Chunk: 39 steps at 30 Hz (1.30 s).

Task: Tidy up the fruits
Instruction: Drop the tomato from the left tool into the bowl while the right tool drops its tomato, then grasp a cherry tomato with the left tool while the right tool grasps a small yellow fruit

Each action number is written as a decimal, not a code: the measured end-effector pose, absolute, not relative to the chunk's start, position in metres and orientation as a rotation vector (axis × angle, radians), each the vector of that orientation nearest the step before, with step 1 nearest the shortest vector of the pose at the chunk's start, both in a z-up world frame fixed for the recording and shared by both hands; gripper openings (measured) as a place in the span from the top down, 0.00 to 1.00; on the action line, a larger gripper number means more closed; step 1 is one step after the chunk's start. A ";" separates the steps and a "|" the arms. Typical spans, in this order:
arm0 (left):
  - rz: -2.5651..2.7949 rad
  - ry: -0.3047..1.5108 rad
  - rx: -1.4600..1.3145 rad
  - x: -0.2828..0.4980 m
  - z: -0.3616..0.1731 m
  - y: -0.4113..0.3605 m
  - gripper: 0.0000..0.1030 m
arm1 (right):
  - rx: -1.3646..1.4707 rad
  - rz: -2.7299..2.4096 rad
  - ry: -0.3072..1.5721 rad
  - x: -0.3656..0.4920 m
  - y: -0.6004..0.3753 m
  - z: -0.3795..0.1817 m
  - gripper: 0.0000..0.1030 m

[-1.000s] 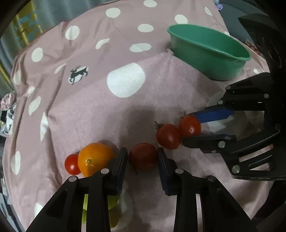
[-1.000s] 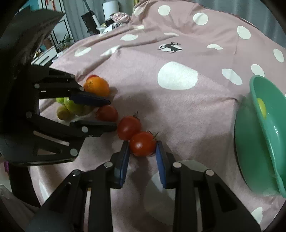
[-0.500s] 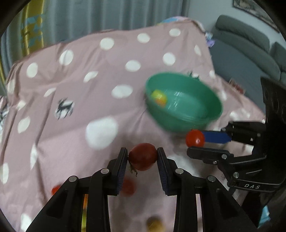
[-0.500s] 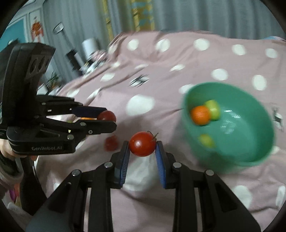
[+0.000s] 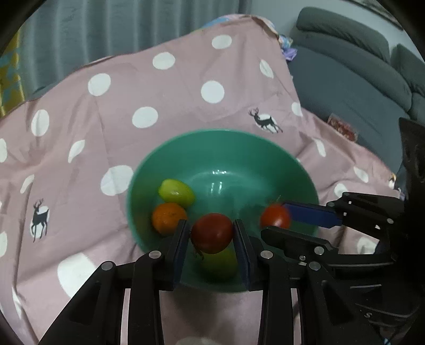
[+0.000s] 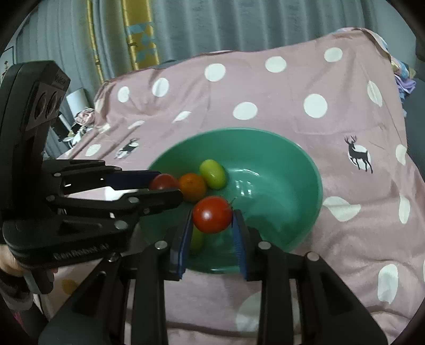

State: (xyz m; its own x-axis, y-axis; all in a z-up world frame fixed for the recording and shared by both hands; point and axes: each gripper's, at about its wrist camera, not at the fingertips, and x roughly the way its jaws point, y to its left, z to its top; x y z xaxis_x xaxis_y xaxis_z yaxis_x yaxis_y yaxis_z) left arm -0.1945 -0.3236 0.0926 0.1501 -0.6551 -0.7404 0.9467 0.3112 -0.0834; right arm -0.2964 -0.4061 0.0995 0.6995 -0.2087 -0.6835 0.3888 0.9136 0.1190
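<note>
My left gripper (image 5: 211, 234) is clamped on a dark red tomato (image 5: 211, 233), which sits snug between its two blue pads. It hangs over the near part of the green bowl (image 5: 265, 148). My right gripper (image 6: 212, 221) grips a brighter red tomato (image 6: 212, 214) the same way, its stem pointing to the right, and it too hangs over the bowl's near side. In the left camera, the right gripper comes in from the right with its tomato over the bowl's right half; in the right camera, the left gripper reaches in from the left with its tomato by the bowl's left rim. The two tools are near each other but not touching.

Inside the bowl lie a small orange (image 5: 168, 217) and, touching it on the far side, a yellow-green fruit (image 5: 176, 191). Another green fruit (image 5: 220, 261) lies at the near wall of the bowl, partly hidden behind my left gripper's tomato.

The bowl stands on a pink cloth (image 5: 172, 87) with white dots and little deer prints. Beyond the cloth there is a grey curtain (image 6: 239, 24), and to the right a grey sofa (image 5: 353, 63).
</note>
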 end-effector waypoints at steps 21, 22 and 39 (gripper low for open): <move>-0.966 0.750 0.267 -0.145 0.134 -0.162 0.19 | 0.264 -0.278 0.685 -0.328 -0.362 0.120 0.51; -0.940 0.760 0.254 -0.141 0.134 -0.146 0.20 | 0.262 -0.263 0.690 -0.328 -0.357 0.120 0.51; -0.905 1.011 0.200 -0.159 0.068 -0.082 0.20 | 0.193 0.225 0.996 -0.276 -0.218 0.062 0.52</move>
